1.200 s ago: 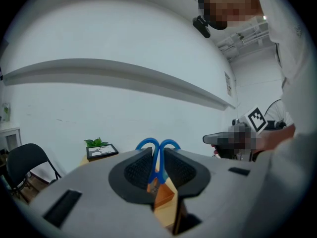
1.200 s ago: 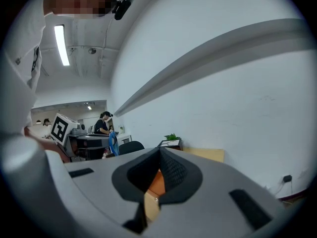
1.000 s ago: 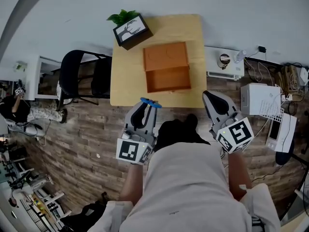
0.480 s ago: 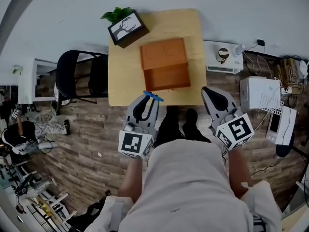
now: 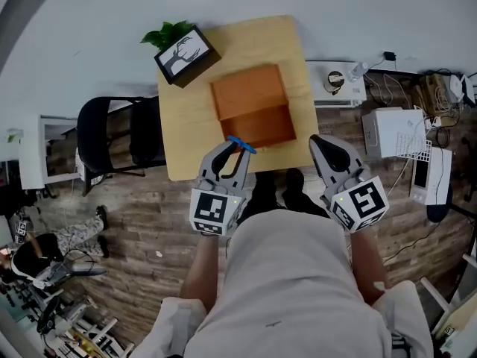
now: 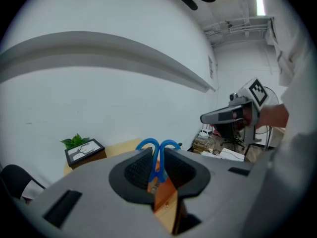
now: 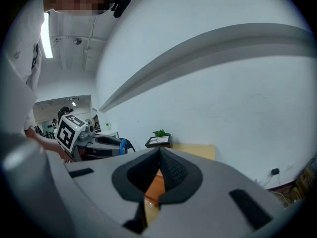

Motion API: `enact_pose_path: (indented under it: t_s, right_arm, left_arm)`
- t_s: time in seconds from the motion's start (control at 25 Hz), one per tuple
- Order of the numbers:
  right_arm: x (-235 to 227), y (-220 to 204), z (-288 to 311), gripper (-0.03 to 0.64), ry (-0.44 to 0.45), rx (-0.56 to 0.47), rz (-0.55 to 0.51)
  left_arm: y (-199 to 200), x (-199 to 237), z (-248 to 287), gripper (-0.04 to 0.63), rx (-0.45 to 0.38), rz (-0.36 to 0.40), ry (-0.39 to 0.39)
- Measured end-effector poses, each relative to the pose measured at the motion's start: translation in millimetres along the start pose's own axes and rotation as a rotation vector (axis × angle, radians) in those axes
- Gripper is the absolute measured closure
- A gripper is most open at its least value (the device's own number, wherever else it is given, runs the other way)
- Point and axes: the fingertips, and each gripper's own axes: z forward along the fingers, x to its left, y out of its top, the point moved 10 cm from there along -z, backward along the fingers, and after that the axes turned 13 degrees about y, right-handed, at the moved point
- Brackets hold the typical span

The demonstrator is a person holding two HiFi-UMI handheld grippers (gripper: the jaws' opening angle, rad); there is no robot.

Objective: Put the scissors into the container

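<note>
head view: left gripper (image 5: pixel 232 154) holds scissors (image 5: pixel 240 145), blue loops pointing forward, at near edge of open container (image 5: pixel 253 118) just ahead. right gripper (image 5: pixel 323 146) farther off, past table (image 5: pixel 186 148) corner.
left gripper view: jaws clamped on scissors below loops; blades hidden.
right gripper view: jaws pressed together, nothing between.

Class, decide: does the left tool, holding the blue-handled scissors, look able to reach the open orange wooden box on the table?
Probably yes. The left tool, shut on the blue-handled scissors, hangs close before the open orange wooden box, and nothing stands between them on the pale wooden table.
</note>
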Motion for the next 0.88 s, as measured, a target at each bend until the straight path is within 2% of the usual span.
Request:
enact_pose_path:
  t_s: [0.2,0.36,0.6,0.72,0.88]
  right_arm:
    - [2.5,0.8,15.6,0.618,-0.056,0.024,0.025]
    - [4.8,-2.1,22.7,0.618,-0.104,0.035,0.031]
    - [12.6,-8.1,31.1,0.618,-0.177,0.052,0.053]
    - [16.4,-10.7,32.6,0.618,-0.204,0.057,0.065]
    - [20.9,-14.1,34.0,0.618,-0.236,0.059,0.081]
  left_arm:
    - [-10.9,12.0,23.4,0.525,0.072,0.071,-0.074]
    - [-25.6,19.0,41.8,0.525,0.120,0.082,-0.118]
    - [-44.9,25.8,64.9,0.525,0.199,0.153,-0.184]
    - [-51.9,26.3,74.0,0.525,0.218,0.214,-0.210]
    - [-59.4,26.9,85.1,0.525,0.240,0.237,-0.251]
